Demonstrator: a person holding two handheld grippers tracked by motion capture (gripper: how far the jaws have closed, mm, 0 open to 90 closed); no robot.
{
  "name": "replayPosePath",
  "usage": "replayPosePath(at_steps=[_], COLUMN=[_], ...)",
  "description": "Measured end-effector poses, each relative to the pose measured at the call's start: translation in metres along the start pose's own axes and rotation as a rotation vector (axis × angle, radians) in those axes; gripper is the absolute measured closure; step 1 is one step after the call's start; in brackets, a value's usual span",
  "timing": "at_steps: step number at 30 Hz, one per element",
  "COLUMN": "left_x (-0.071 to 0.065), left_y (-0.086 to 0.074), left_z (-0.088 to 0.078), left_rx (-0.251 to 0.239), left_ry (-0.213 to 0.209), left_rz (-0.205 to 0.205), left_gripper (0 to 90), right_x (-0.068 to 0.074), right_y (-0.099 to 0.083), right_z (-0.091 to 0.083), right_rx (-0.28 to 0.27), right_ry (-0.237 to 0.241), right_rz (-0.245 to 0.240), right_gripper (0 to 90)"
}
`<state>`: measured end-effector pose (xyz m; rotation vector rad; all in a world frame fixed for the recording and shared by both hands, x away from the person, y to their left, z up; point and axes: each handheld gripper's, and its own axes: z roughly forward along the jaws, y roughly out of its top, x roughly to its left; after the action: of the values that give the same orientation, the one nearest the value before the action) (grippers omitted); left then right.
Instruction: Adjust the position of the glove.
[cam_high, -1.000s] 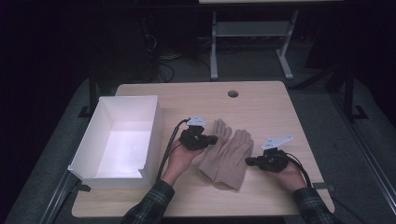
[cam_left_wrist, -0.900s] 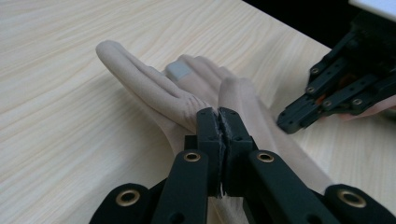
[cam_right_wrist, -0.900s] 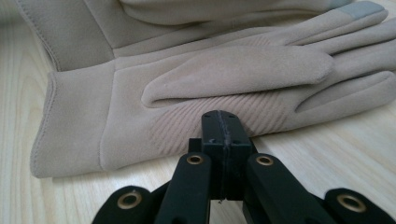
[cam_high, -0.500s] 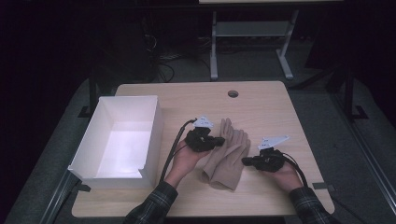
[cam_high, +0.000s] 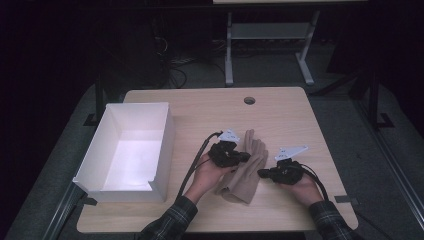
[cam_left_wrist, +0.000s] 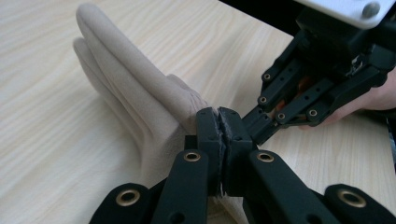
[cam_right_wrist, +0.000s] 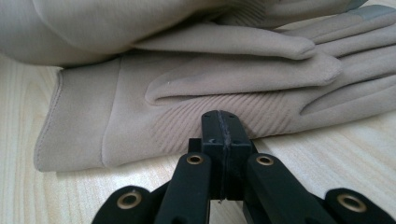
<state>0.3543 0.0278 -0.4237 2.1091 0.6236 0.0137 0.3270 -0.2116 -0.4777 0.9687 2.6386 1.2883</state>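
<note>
Beige gloves (cam_high: 246, 167) lie in the middle of the desk (cam_high: 280, 112), right of the white box (cam_high: 131, 150), one partly folded over the other. The left gripper (cam_high: 245, 157) has its jaws pinched on a lifted edge of glove fabric. The right gripper (cam_high: 262, 173) lies level at the gloves' right edge, jaws pressed together at the edge of the lower glove (cam_right_wrist: 187, 107); whether they catch fabric I cannot tell.

A pale wooden counter (cam_high: 300, 115) carries a white box (cam_high: 100, 165) at its left and beige gloves (cam_high: 247, 170) near the middle.
</note>
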Motion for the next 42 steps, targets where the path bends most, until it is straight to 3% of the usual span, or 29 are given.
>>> replayPosePath(at_steps=[16,31,35,38,42], left_x=[-0.016,-0.014,-0.016,-0.017,-0.02], left_y=[-0.006,-0.005,0.0,0.0,-0.01], left_z=[0.032,0.043,0.034,0.025,0.021], left_rx=[0.06,0.038,0.012,0.02,0.039], left_ry=[-0.023,-0.007,-0.01,-0.025,-0.038], left_rz=[0.041,0.007,0.016,0.02,0.016], left_gripper=[88.1,84.0,77.8,85.8,89.4], right_x=[0.0,0.0,-0.003,-0.01,-0.017], right_y=[-0.001,-0.002,-0.005,-0.008,-0.013], right_z=[0.0,-0.001,-0.008,-0.018,-0.032], right_rx=[0.005,0.008,0.015,-0.009,-0.058], right_ry=[-0.002,0.002,-0.023,-0.049,-0.12], right_rz=[-0.005,0.001,0.012,0.028,0.058], right_gripper=[89.7,89.2,82.9,78.1,61.1])
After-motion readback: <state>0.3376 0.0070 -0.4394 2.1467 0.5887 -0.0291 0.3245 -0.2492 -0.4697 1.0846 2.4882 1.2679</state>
